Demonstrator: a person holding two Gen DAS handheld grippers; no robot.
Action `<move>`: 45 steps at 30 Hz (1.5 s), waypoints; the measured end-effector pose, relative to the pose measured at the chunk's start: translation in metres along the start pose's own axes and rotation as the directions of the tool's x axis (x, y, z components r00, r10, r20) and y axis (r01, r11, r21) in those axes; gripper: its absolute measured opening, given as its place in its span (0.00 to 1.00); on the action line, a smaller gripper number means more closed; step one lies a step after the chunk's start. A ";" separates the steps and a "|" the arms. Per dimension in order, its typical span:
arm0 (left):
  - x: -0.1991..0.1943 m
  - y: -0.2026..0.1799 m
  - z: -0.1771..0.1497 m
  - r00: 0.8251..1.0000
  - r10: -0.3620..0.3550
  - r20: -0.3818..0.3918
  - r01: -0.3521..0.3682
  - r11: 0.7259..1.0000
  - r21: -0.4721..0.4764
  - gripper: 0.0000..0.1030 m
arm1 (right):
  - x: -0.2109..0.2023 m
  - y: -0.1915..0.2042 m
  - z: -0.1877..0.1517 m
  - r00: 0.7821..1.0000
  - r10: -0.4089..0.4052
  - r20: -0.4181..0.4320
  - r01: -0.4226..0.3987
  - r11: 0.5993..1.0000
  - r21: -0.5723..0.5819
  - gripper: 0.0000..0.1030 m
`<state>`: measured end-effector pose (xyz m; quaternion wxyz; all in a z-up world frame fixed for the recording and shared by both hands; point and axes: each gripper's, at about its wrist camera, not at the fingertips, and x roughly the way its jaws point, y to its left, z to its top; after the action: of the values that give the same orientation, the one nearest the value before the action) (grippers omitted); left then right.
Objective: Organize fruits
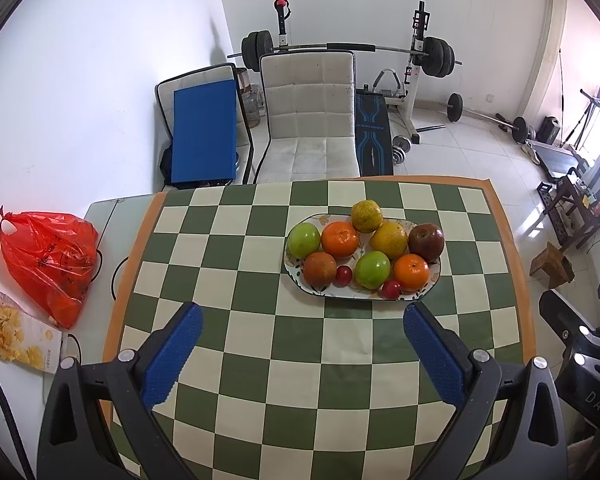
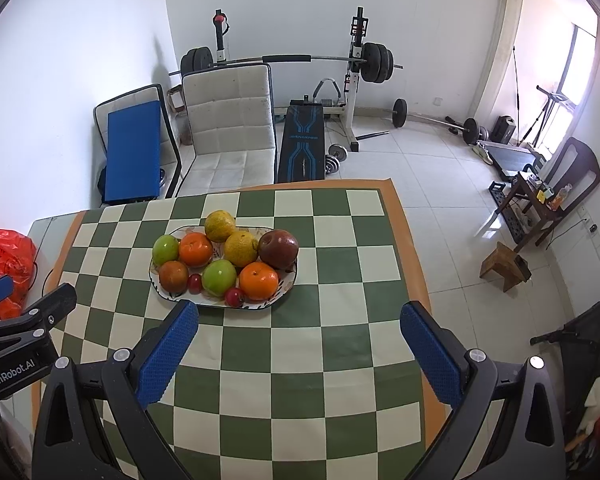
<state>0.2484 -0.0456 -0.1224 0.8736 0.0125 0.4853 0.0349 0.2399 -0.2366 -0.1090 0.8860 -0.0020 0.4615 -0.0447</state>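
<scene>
1. Red plastic bag (image 1: pixel 46 258) sits at the left edge of my left wrist view, off the cloth, with a yellow snack packet (image 1: pixel 14 330) just below it.
2. My left gripper (image 1: pixel 302 320) fills the bottom of that frame, its blue-padded fingers (image 1: pixel 174 354) spread wide and holding nothing, above the green-and-cream checked tablecloth (image 1: pixel 260 380).
3. Right of centre in that view lies the oval plate (image 1: pixel 434 276), heaped with fruit, beyond the fingertips and nearer the right finger than the left.
4. On the plate, left to right, I see a green apple (image 1: pixel 304 240), a brownish-red fruit (image 1: pixel 319 269), an orange (image 1: pixel 340 239), a small red fruit (image 1: pixel 344 275), a second green apple (image 1: pixel 373 269), two yellow-green citrus (image 1: pixel 367 216), a second orange (image 1: pixel 411 272) and a dark red apple (image 1: pixel 426 242).
5. At the far right edge of that frame part of the other tool shows, dark and partly cut off.
6. In the right wrist view my right gripper (image 2: pixel 299 318) is likewise wide open and empty, low in the frame over the cloth.
7. From this side the plate (image 2: pixel 290 280) lies left of centre, its near rim just past the left fingertip (image 2: pixel 186 314), not touching as far as I can tell.
8. Both tools point along the table toward a pale chair (image 2: pixel 230 120) and a barbell rack (image 2: pixel 356 72) in the upper part of the frame.
</scene>
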 end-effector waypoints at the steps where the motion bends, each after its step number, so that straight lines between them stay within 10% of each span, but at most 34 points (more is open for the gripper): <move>1: 0.000 0.000 0.000 1.000 0.000 0.001 0.000 1.000 0.001 1.00 | 0.000 0.000 0.000 1.000 -0.001 0.000 0.001 1.000 0.000 1.00; 45: -0.019 -0.003 -0.004 1.000 0.003 0.015 -0.003 1.000 0.007 1.00 | -0.026 -0.001 0.002 1.000 0.008 0.017 -0.007 1.000 -0.023 1.00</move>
<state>0.2353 -0.0503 -0.1090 0.8770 0.0166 0.4790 0.0346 0.2265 -0.2359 -0.0868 0.8899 -0.0106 0.4546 -0.0362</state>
